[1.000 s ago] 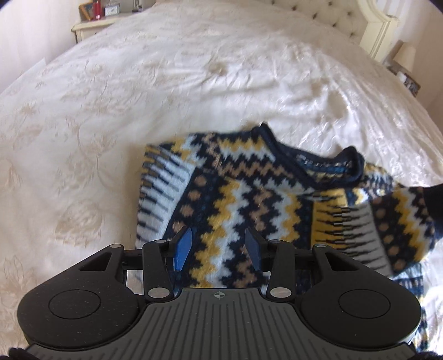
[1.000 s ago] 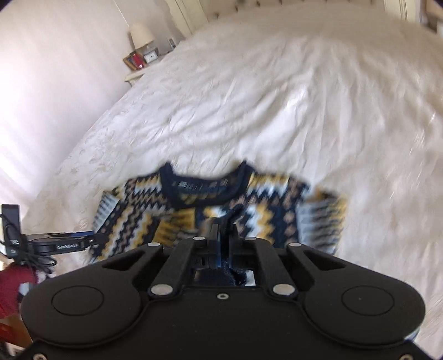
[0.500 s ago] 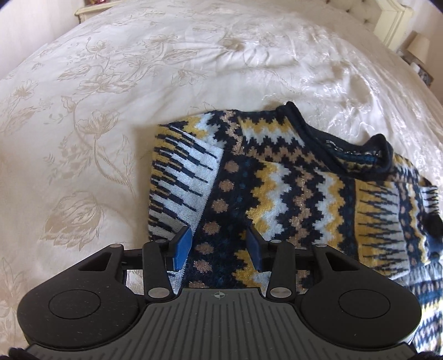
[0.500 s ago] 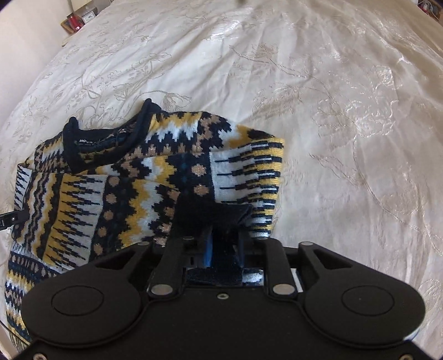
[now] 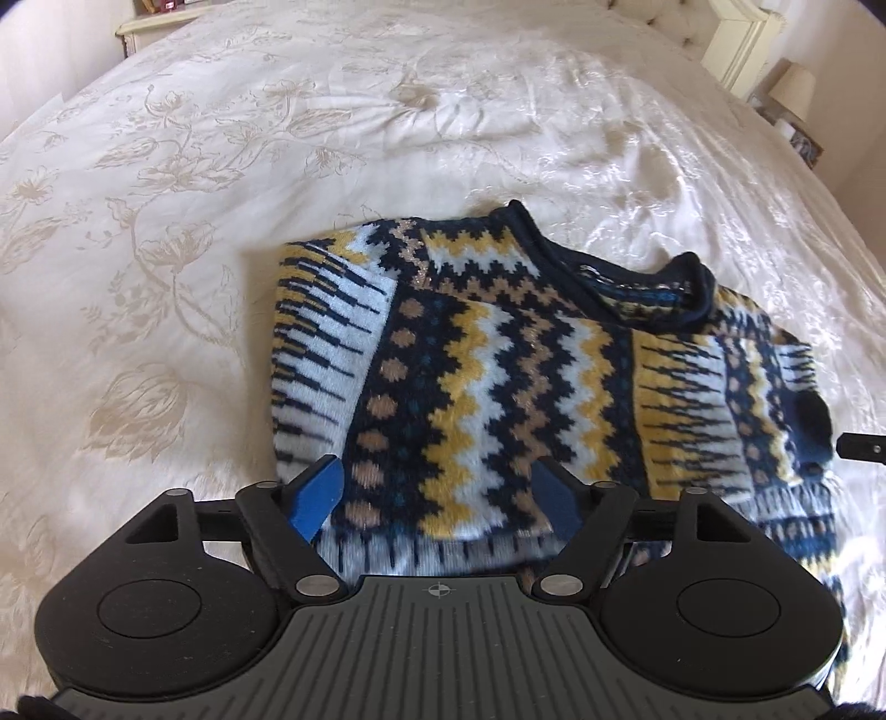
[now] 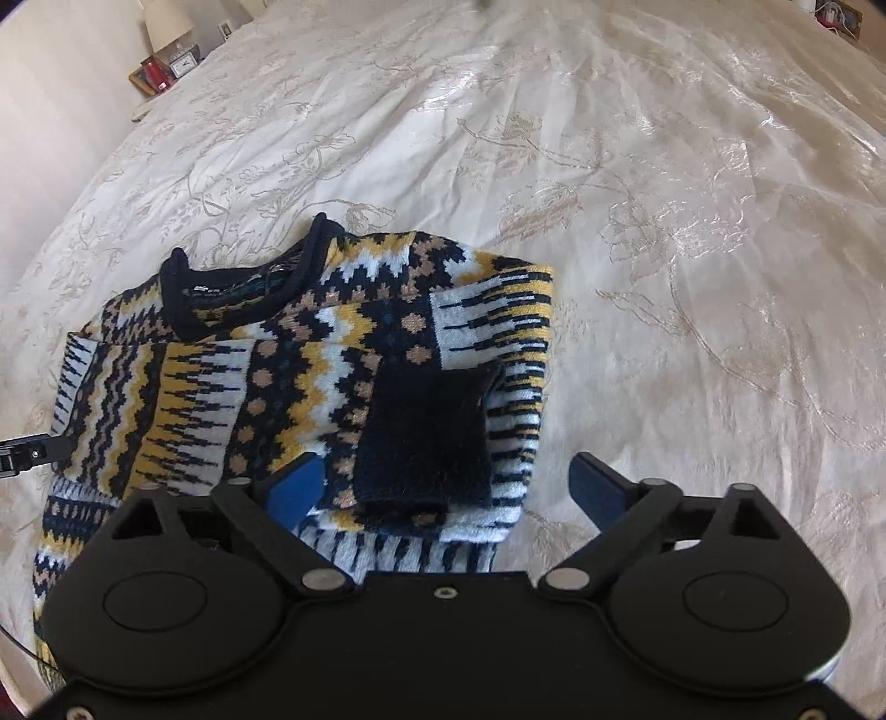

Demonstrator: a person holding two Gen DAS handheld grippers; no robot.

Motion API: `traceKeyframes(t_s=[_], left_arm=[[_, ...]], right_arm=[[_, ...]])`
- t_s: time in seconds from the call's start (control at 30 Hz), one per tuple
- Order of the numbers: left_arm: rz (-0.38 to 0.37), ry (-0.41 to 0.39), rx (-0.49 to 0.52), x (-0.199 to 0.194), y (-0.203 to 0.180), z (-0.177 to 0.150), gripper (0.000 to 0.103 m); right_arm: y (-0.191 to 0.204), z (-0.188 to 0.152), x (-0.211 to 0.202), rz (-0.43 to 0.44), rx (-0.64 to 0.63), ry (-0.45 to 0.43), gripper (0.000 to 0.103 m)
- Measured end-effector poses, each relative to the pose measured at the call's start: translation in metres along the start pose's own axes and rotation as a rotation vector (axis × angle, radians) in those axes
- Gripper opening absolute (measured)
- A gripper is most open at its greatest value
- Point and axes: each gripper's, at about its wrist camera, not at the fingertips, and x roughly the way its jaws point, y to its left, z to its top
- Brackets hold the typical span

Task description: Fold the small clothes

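The left tongs [image 5: 437, 493] are open wide and hold nothing. Their two blue pads sit low over the near edge of the sweater [image 5: 498, 387], one on each side of a yellow zigzag stripe. The right tongs [image 6: 448, 487] are open too, and they are also empty. The dark sleeve cuff [image 6: 426, 437] lies flat on the sweater right between their blue pads. I think it was put there on purpose, so the sleeve is tucked in over the body.

The sweater is knitted in navy, yellow, white and tan zigzags. It lies flat on the bed [image 5: 277, 138], which has a cream cover with flowers on it. The dark neck hole [image 5: 620, 277] is on the far side of the sweater from both tongs. Both sleeves look folded in over the body, so the sweater makes a neat block. That is a good shape for the next fold.

Both tongs point forward and a little down at the sweater, from its bottom edge. The left tongs are by the sweater's left part and the right tongs are by its right part. A bit of the other tool peeks in at the sweater's side edge in each view.

I think the sleeve folding is done. The next job is likely to grab the bottom edge and bring it up toward the neck hole.

Past the sweater, near the bed's far corner, stands a lamp [image 6: 166, 22] on a small table.
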Motion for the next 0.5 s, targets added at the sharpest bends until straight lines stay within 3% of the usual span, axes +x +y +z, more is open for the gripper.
traceKeyframes(t_s=[0.07,0.5], left_arm=[[0.008,-0.012,0.0,-0.013,-0.001,-0.009,0.082],[0.015,0.038,-0.055,-0.059,-0.004,-0.091,0.082]], right_arm=[[0.003,-0.007,-0.006,0.017,-0.002,0.001,0.103],[0.018,-0.092,-0.043,0.078,-0.046,0.068,0.103]])
